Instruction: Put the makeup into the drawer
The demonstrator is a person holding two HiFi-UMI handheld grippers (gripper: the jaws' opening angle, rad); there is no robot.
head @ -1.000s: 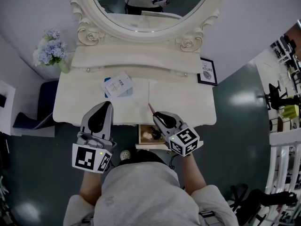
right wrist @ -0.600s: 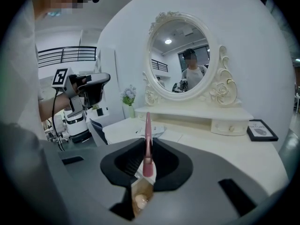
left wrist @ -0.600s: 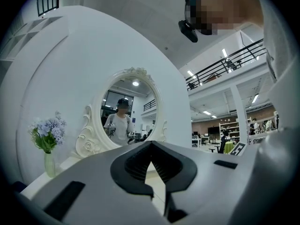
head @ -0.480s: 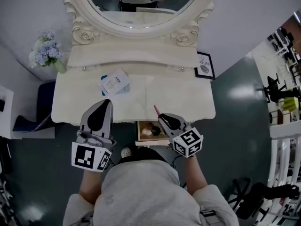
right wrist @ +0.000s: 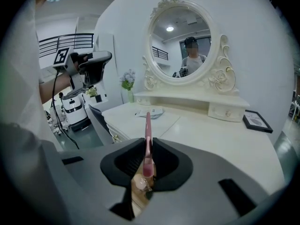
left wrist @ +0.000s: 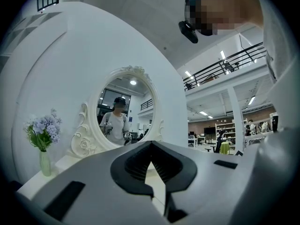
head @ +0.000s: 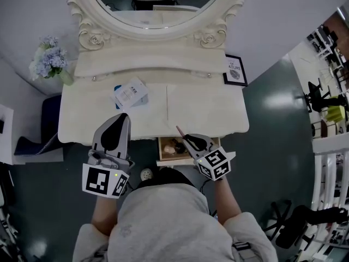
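White dressing table (head: 212, 113) has its drawer (head: 161, 153) open under the right gripper (head: 186, 137), clamped on a pink makeup stick (head: 179, 131) to drop in; left gripper (head: 120, 117) hangs closed, empty

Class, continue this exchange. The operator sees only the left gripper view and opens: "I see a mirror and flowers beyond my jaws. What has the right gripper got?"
Observer: The right gripper is shut on a pink stick.
Operator: Is the drawer open?
Observer: Yes. The drawer is pulled out below the tabletop, with small items inside.
Operator: Where is the stick relative to it?
Observer: In the head view the right gripper is over the drawer, and the stick points toward the tabletop's front edge.
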